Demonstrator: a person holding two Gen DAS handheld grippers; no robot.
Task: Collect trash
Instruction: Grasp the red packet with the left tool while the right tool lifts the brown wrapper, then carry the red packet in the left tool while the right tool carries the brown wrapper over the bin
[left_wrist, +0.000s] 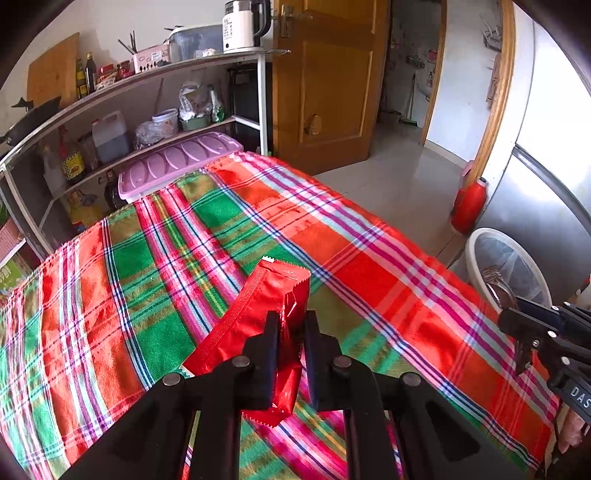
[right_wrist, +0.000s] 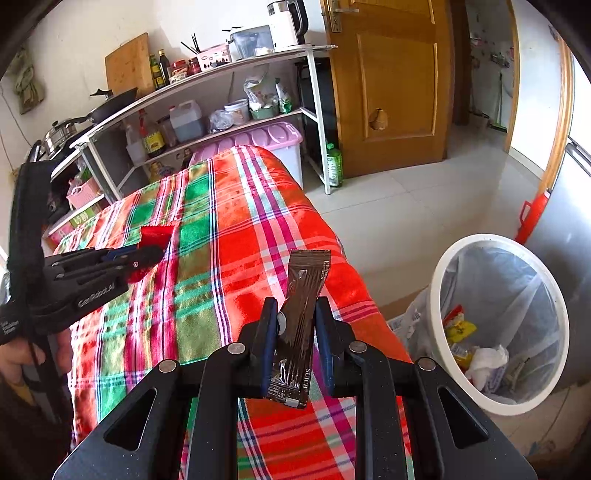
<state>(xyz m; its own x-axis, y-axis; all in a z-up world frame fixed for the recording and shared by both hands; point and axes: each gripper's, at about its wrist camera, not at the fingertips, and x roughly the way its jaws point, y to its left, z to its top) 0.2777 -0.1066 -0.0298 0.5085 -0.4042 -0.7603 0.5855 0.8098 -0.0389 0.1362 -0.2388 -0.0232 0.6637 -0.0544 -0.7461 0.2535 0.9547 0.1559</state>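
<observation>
So on our left side, the left tongs (left_wrist: 291, 321) are clamped on a shiny red foil snack wrapper (left_wrist: 258, 325). It sticks out forward past the tips and a bit back toward the hinge, and looks like it's lifted just off the red, green and pink plaid cloth (left_wrist: 147, 266) that covers the bench. From the right camera you can see those same tongs (right_wrist: 147, 254) hovering over the far left part of the cloth, well away from the bin.

Moving right, the right tongs (right_wrist: 295, 314) are pinched on a long brown plastic sachet (right_wrist: 301, 325), gripped roughly mid-length, with the top end poking up ahead of the tips and the bottom end hanging toward us. These tongs sit near the bench's right edge.

Further right and below is the white round plastic bin with a clear liner (right_wrist: 498, 321), already holding a few scraps. It's off to the right of the right tongs, down on the floor.

How we'd do it well: swing the right tongs over first since they're closest, get the sachet fully past the rim before letting go, and drop from low so a light strip doesn't flutter out. Then bring the left over the same way, keeping the two apart so they don't bump above the bin.
</observation>
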